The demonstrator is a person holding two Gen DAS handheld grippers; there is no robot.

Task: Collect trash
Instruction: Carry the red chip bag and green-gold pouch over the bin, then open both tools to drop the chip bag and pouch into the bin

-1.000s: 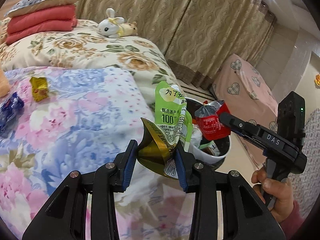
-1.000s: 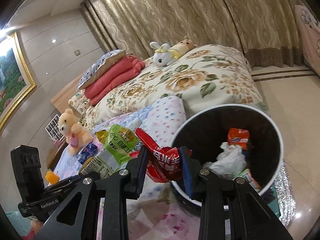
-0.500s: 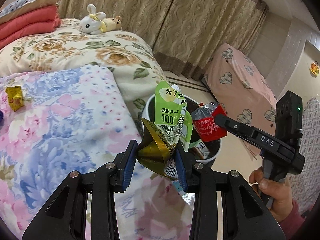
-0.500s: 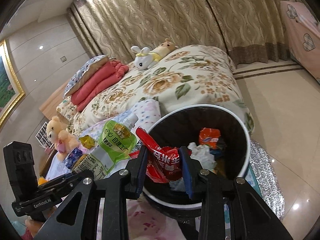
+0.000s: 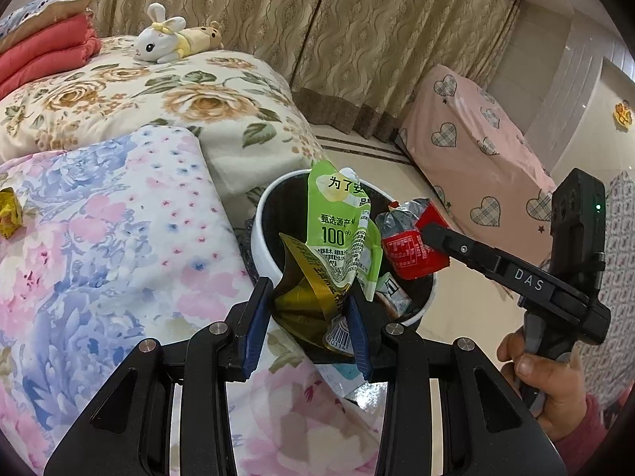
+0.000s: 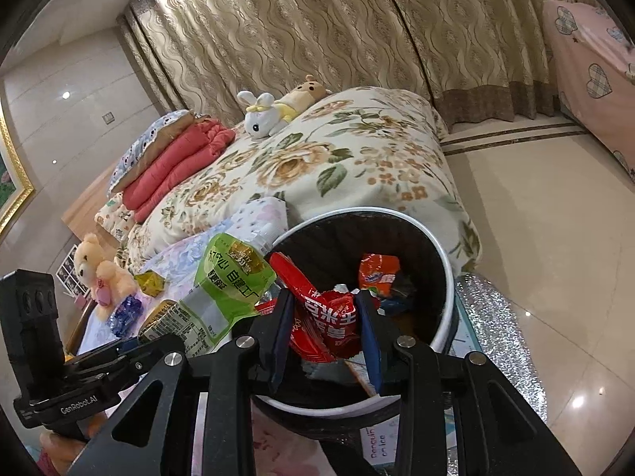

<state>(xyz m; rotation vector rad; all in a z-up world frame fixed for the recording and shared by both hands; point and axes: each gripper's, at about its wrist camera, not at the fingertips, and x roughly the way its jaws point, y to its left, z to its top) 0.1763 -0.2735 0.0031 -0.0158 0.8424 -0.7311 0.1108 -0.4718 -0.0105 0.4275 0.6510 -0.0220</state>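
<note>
My left gripper [image 5: 307, 319] clamps green pouch [image 5: 341, 222] and gold wrapper [image 5: 305, 293]; right gripper [image 6: 325, 327] clamps red wrapper [image 6: 327, 313]. Both hang above the bin's [image 6: 446, 261] near rim.

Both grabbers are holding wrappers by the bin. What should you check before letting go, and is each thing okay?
1. Left gripper holding the green pouch and the gold wrapper: ok, both are pinched between its fingers.
2. Right gripper holding the red wrapper: ok, clamped.
3. Red wrapper over the bin opening: ok, it hangs inside the rim.
4. Green pouch over the opening: cannot tell; it is near the rim on the bed side, and the two views do not settle it.
5. Room in the bin: ok, trash lies low inside.
6. Trash left on the quilt: not ok, a yellow wrapper is there.
</note>
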